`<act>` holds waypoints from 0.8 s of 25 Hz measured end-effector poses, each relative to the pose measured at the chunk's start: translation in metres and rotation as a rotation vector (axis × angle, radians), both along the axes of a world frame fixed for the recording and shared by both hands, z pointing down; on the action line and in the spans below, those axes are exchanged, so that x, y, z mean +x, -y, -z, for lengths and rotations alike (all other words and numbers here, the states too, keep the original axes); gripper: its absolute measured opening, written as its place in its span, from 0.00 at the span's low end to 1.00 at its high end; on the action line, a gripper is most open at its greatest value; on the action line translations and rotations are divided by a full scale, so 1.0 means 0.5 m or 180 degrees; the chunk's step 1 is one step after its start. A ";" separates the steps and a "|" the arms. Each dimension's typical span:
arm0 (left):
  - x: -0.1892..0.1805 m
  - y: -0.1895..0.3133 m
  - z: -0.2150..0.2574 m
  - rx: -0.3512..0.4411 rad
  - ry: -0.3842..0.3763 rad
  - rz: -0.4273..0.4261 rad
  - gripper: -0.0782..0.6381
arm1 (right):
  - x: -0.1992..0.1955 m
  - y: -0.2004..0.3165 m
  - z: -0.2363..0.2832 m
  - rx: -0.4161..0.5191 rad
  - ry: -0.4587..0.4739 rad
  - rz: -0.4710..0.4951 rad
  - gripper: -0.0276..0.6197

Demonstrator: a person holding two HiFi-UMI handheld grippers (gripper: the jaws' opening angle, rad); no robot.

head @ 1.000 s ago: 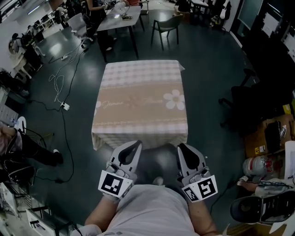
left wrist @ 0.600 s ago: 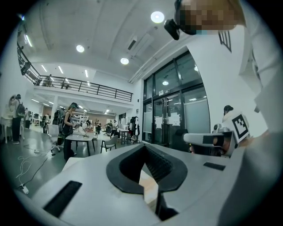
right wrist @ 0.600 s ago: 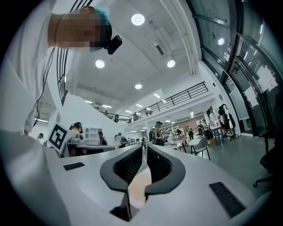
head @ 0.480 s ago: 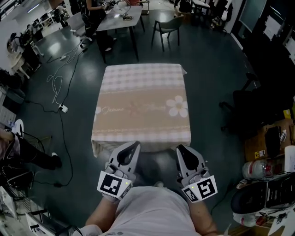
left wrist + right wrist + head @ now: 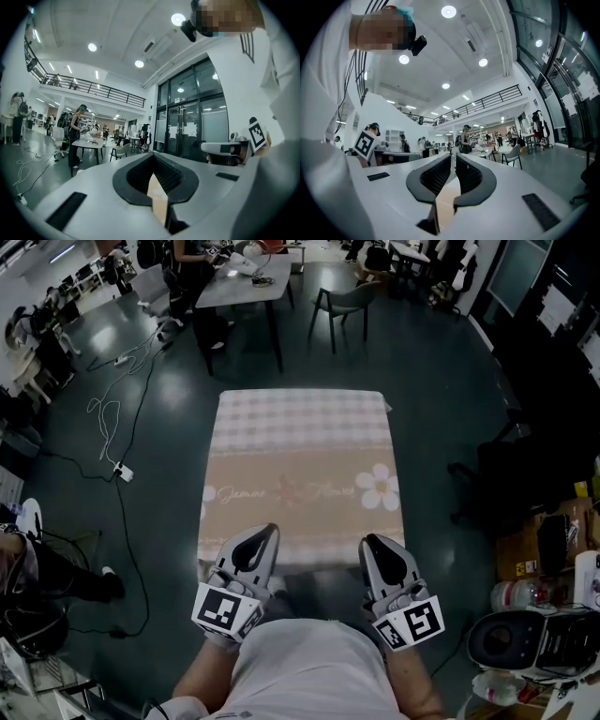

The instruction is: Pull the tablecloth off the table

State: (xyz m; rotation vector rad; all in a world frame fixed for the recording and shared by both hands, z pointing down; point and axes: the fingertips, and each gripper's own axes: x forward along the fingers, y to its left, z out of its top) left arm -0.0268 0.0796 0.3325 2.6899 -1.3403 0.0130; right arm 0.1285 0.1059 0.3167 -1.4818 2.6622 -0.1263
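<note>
Dark floor point(image 5: 159, 521); tablecloth point(image 5: 300, 474) spread flat, fully in place. Left gripper point(image 5: 270, 529), right gripper point(image 5: 368, 540): jaws pressed together, empty, over its near edge. Gripping and pulling remain.

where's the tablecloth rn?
Head view, centre: the tablecloth lies spread flat, near edge at the tips of the left claw and right claw, far edge toward the grey chair.

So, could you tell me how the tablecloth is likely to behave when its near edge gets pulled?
Probably floppy: the tablecloth hangs limp over the near edge. It looks thin, so likely light, bunching rather than keeping shape. It lies flat and smooth, so it should slide off.
</note>
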 end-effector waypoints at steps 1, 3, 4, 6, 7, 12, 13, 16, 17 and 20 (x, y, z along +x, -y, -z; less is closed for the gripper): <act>-0.018 0.020 -0.004 -0.0007 -0.0001 0.0012 0.13 | -0.016 0.017 -0.001 -0.0001 -0.0025 0.0000 0.11; -0.055 0.057 -0.013 -0.0027 -0.0004 0.0034 0.13 | -0.046 0.053 -0.007 -0.0010 -0.0090 -0.0002 0.11; -0.076 0.074 -0.018 -0.0044 -0.0006 0.0046 0.13 | -0.059 0.072 -0.011 -0.0022 -0.0131 -0.0011 0.11; -0.117 0.109 -0.033 -0.0104 0.0008 0.0079 0.13 | -0.082 0.110 -0.019 -0.0054 -0.0219 -0.0045 0.11; -0.138 0.126 -0.042 -0.0145 0.0026 0.0104 0.13 | -0.090 0.128 -0.022 -0.0066 -0.0265 -0.0066 0.11; -0.215 0.193 -0.075 -0.0277 0.0086 0.0126 0.13 | -0.104 0.199 -0.033 -0.0135 -0.0447 -0.0219 0.11; -0.226 0.203 -0.079 -0.0291 0.0076 0.0115 0.13 | -0.104 0.208 -0.037 -0.0163 -0.0472 -0.0252 0.11; -0.254 0.234 -0.093 -0.0346 0.0050 0.0115 0.13 | -0.106 0.231 -0.050 -0.0251 -0.0558 -0.0314 0.11; -0.260 0.242 -0.099 -0.0371 0.0050 0.0121 0.13 | -0.107 0.237 -0.055 -0.0278 -0.0597 -0.0318 0.11; -0.271 0.266 -0.123 -0.0446 0.0077 0.0154 0.13 | -0.104 0.258 -0.076 -0.0373 -0.0712 -0.0311 0.11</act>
